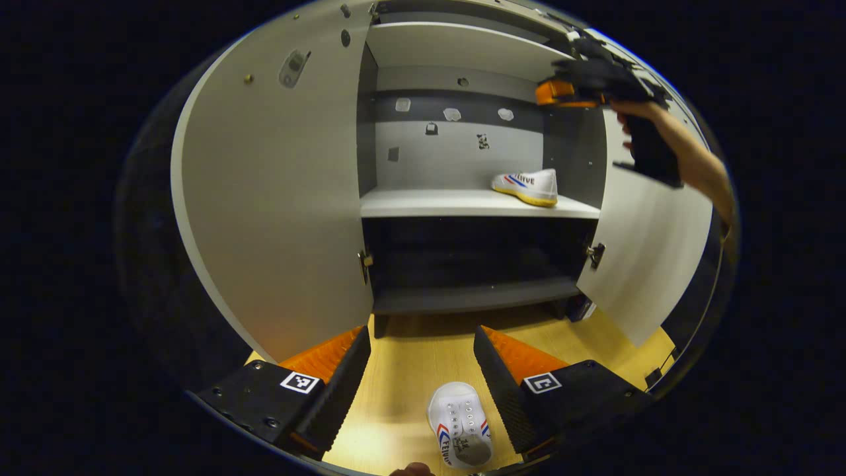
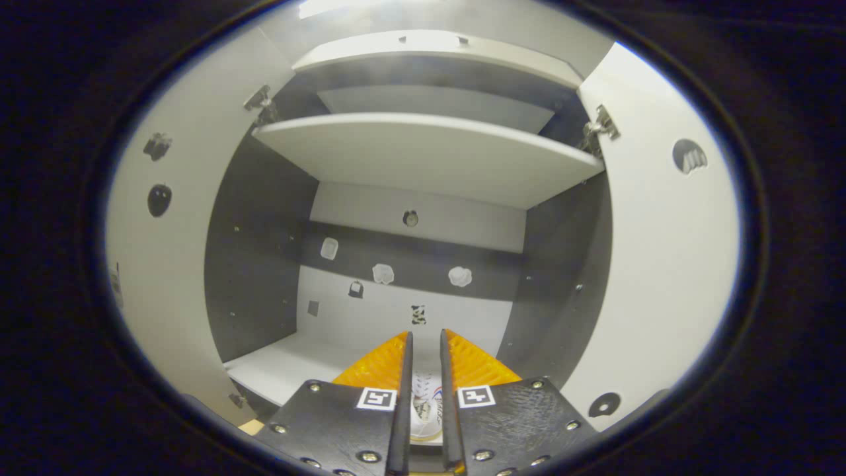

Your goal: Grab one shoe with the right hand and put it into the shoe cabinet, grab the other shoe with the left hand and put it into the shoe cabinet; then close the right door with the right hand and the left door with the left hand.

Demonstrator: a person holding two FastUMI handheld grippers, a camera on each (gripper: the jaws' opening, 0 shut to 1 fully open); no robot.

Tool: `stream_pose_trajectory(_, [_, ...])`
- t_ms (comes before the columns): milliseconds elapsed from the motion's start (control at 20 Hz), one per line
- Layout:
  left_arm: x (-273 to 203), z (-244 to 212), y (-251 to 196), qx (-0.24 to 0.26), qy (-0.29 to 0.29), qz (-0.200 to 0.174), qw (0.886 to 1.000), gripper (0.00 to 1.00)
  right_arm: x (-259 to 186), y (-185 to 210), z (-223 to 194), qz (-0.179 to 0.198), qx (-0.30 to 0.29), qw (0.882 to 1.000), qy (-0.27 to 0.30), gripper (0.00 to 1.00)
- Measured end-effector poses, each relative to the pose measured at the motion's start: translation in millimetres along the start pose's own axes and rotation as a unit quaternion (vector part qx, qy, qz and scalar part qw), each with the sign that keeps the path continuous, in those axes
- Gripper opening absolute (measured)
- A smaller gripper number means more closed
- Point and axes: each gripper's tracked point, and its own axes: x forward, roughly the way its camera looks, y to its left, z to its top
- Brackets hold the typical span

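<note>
Two shoes, one each: your left gripper (image 1: 420, 370) is spread wide over the second sneaker (image 1: 461, 425) on the wood floor, while your right gripper (image 2: 423, 370) sits nearly closed, empty, above the shelved sneaker (image 1: 527, 186). Come down off-centre and a finger will probably shove that shoe away instead of pinching it.

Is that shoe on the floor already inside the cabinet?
No, out. The second shoe lies on the wooden floor between the left gripper fingers, in front of the open shoe cabinet.
</note>
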Motion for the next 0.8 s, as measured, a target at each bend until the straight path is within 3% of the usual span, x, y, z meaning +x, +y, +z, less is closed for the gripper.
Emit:
stream_pose_trajectory(150, [12.5, -48.1, -6.3, 0.003, 0.034, -0.011, 0.999, 0.96, -29.5, -11.8, 35.4, -0.002, 0.011, 1.0, -0.024, 0.23])
stream_pose_trajectory(350, [24.9, -106.4, -18.8, 0.007, 0.074, -0.026, 0.997, 0.96, -65.4, -31.5, 69.9, -0.009, 0.007, 0.999, -0.052, 0.19])
stream_pose_trajectory(800, [26.8, -204.6, -17.6, -0.021, 0.166, -0.026, 0.986, 0.98, -112.9, -66.0, 93.5, -0.038, -0.001, 0.997, -0.072, 0.19])
